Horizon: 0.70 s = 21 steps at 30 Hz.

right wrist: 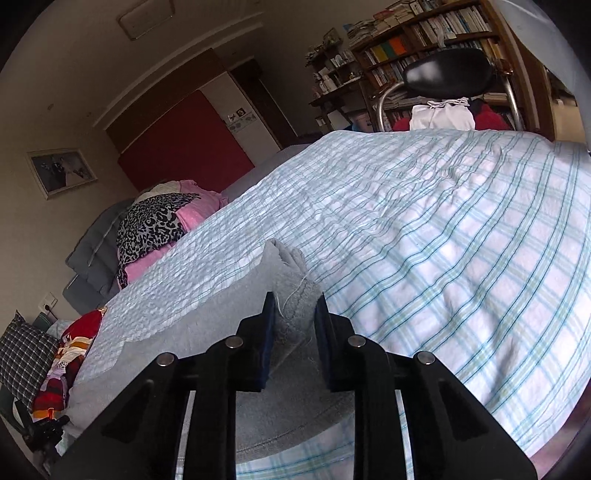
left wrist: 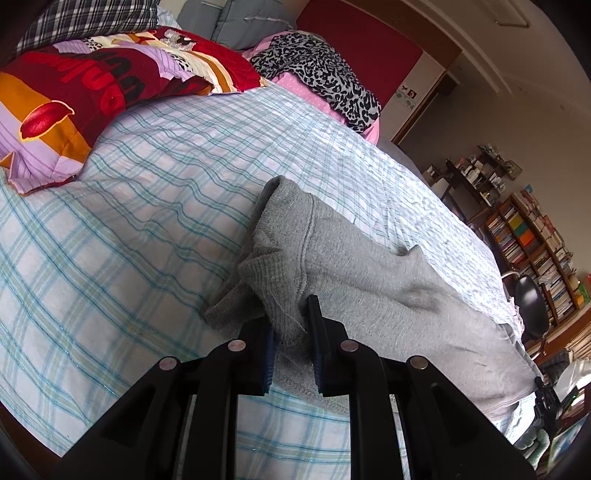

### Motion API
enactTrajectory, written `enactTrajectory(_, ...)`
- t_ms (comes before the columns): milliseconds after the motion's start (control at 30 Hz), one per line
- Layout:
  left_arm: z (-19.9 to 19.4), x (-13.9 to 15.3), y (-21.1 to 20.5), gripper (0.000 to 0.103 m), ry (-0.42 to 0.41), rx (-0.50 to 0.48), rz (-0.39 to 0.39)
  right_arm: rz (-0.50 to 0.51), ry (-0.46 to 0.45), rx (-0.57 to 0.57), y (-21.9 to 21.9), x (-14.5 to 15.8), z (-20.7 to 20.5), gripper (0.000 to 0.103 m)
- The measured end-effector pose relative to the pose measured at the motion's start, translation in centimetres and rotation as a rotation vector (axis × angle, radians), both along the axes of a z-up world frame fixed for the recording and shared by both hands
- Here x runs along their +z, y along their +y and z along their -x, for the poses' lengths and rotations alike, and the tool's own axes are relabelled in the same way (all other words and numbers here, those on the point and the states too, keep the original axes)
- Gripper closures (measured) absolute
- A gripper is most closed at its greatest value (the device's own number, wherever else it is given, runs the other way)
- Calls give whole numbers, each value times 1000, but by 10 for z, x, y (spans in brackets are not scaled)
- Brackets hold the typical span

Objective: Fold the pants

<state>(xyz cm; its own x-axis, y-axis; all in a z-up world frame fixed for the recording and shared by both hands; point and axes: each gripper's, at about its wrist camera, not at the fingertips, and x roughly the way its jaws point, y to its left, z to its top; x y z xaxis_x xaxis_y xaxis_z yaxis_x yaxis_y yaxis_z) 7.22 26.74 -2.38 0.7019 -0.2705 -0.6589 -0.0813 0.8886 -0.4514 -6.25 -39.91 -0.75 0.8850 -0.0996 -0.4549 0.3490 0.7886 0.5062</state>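
Grey sweatpants [left wrist: 388,295] lie on a bed with a blue-checked sheet [left wrist: 129,221]. My left gripper [left wrist: 291,325] is shut on a bunched ribbed end of the pants, which fills the gap between its jaws. My right gripper [right wrist: 295,314] is shut on the other ribbed end of the pants [right wrist: 207,332], with a loose white thread showing there. The pants stretch away to the left in the right wrist view. The right gripper itself shows small at the far right edge of the left wrist view [left wrist: 546,402].
A red and purple patterned pillow [left wrist: 92,92] and a leopard-print cloth on pink fabric [left wrist: 317,70] lie at the bed's far side. A black chair [right wrist: 447,74] and bookshelves [right wrist: 424,33] stand beyond the bed. The checked sheet [right wrist: 443,240] spreads wide to the right.
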Motion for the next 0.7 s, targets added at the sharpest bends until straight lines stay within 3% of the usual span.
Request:
enactTrajectory(133, -4, 5, 7, 87, -14, 8, -7, 17, 38, 5, 11, 1, 14, 83)
enactTrajectory(267, -10, -11, 8, 87, 40, 4, -20, -70, 153, -36, -1, -45, 21, 83)
enactTrajectory(367, -4, -14, 5, 84, 25, -6, -58, -107, 157, -47, -3, -66, 28, 83)
enactTrajectory(467, 3, -7, 0, 78, 19, 0, -133, -42, 168, -62, 2, -58, 28, 76)
enactTrajectory(500, 6, -4, -2, 72, 14, 4, -160, -12, 175, -74, 5, -54, 28, 66)
enactTrajectory(533, 9, 2, -4, 66, 7, 25, -198, 27, 175, -99, 7, -49, 29, 63)
enactTrajectory(567, 14, 7, -5, 52, -5, 63, -254, 66, 167, -119, 9, -44, 31, 61)
enactTrajectory(633, 22, 19, -8, 50, -38, 109, -349, 131, 153, -165, 13, -35, 36, 60)
enactTrajectory(700, 27, 29, -13, 50, -65, 111, -377, 168, 128, -179, 17, -29, 38, 58)
